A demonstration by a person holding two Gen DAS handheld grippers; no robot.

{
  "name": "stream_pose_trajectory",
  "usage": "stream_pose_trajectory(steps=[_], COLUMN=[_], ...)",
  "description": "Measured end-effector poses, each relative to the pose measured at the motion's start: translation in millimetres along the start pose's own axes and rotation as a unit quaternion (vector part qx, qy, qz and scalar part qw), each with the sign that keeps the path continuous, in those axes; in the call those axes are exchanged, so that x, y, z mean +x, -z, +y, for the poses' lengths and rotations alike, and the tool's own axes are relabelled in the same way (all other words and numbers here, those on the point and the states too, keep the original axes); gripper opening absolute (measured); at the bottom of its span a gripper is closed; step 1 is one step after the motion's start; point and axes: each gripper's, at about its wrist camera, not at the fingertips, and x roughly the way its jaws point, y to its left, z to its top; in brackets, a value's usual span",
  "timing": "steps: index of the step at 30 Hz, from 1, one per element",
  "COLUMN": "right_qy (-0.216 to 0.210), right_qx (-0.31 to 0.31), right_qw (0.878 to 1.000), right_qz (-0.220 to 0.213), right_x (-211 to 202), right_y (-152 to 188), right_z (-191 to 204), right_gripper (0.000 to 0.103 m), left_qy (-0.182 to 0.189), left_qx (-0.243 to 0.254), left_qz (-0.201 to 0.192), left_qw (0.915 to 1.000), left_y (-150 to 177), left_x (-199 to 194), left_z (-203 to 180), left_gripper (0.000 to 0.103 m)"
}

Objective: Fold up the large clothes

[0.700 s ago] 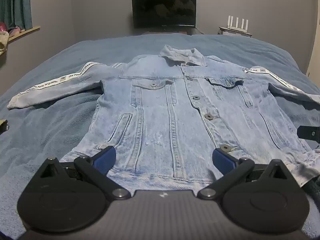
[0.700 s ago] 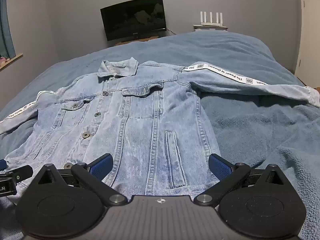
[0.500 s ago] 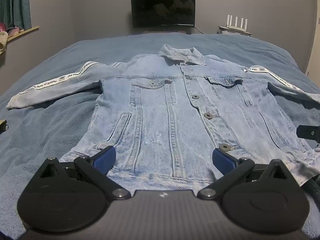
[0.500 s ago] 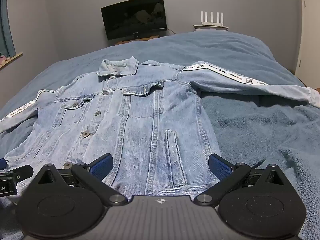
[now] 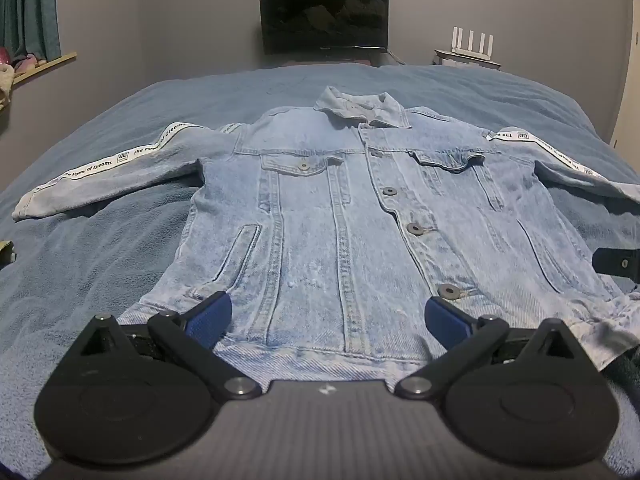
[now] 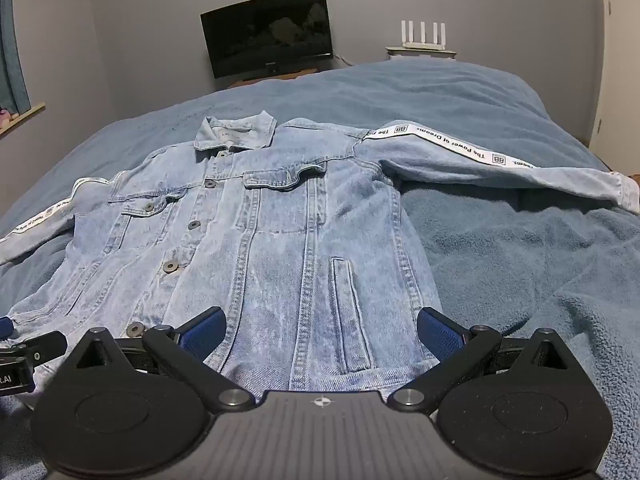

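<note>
A light-blue denim jacket (image 5: pixel 340 208) lies flat, front up and buttoned, on the bed; it also shows in the right wrist view (image 6: pixel 280 232). Both sleeves, with white printed stripes, spread out sideways. My left gripper (image 5: pixel 327 316) is open over the hem on the jacket's left half, blue pads wide apart. My right gripper (image 6: pixel 320 330) is open over the hem on the right half, near the side pocket. Each gripper shows at the edge of the other's view.
A blue blanket (image 5: pixel 100 264) covers the whole bed. A dark monitor (image 5: pixel 324 16) and a white router (image 5: pixel 472 46) stand beyond the far edge by the wall. A curtain and a window sill (image 5: pixel 40 64) are at the far left.
Both views have shifted slightly forward and up over the hem. The jacket has not moved and both grippers stay open.
</note>
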Motion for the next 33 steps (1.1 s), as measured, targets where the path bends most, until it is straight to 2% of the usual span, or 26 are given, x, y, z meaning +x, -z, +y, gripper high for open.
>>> stream_pose_trajectory(steps=[33], right_qy=[0.0], right_qx=[0.0], right_qw=[1.0], right_qz=[0.004], right_x=[-0.6], right_y=[0.2], right_z=[-1.3], right_gripper=[0.103], left_qy=[0.0], left_qx=[0.003], left_qz=[0.001], left_qw=[1.0], left_y=[0.1], left_x=[-0.3], left_z=[-1.0], left_gripper=[0.103])
